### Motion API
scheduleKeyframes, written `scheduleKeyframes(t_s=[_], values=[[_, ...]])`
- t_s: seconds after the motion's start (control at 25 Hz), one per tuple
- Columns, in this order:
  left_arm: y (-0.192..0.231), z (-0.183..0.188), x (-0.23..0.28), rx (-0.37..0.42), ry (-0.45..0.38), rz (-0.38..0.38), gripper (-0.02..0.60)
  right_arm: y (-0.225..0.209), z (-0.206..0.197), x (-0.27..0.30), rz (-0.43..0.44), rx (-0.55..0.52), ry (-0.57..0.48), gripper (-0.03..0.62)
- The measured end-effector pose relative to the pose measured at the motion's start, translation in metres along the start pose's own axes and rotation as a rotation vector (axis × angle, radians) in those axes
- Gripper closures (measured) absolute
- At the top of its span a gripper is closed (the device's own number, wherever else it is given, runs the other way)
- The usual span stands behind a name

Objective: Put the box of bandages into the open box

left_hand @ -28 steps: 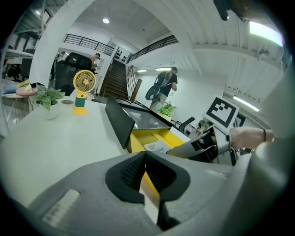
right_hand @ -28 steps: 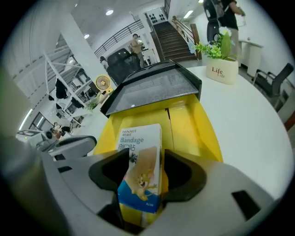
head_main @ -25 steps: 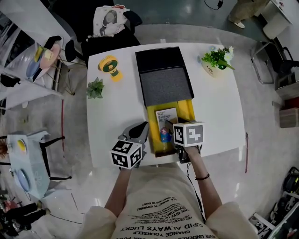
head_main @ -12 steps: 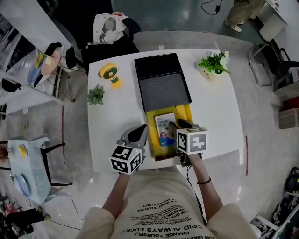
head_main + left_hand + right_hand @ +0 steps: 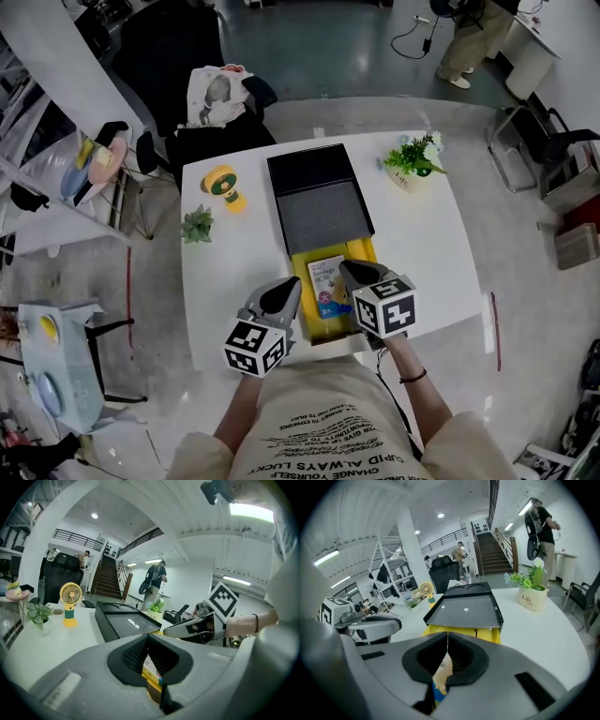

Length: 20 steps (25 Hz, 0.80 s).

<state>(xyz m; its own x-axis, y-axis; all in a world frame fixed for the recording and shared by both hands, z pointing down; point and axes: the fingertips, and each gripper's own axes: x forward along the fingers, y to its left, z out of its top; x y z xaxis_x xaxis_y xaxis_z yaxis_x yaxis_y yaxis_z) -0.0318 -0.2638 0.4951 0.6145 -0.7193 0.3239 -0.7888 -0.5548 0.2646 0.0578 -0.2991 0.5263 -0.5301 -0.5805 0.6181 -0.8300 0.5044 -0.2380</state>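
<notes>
One bandage box [image 5: 324, 272] in yellow open box [image 5: 364, 249], near edge of surface [image 5: 422, 234], right gripper [image 5: 345, 269] jaws closed beside it, left gripper [image 5: 288, 286] jaws closed, empty.

On the tabletop [image 5: 422, 234], the open box [image 5: 298, 281] sits at the middle of the near edge, with the box of bandages [image 5: 328, 279] lying inside it. A flat lid [image 5: 319, 211] overlaps the box's far end and reaches toward the far edge. A fan [image 5: 222, 185] stands left of the lid, with a small plant [image 5: 197, 225] nearer and further left. A potted plant [image 5: 411, 161] stands at the far right.
</notes>
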Motion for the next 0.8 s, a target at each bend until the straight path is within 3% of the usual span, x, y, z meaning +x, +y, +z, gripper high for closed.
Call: scheduleKeyframes(t_s=[0.4,0.8], values=[[0.005,0.039,-0.017,0.08,-0.087,0.04,0.56,0.022,0.047,-0.033,0.09,-0.027,-0.25,0.589],[0.014,0.075,-0.042,0.137,-0.187,0.115,0.56,0.02,0.085,-0.075,0.107,0.013,-0.472,0.589]])
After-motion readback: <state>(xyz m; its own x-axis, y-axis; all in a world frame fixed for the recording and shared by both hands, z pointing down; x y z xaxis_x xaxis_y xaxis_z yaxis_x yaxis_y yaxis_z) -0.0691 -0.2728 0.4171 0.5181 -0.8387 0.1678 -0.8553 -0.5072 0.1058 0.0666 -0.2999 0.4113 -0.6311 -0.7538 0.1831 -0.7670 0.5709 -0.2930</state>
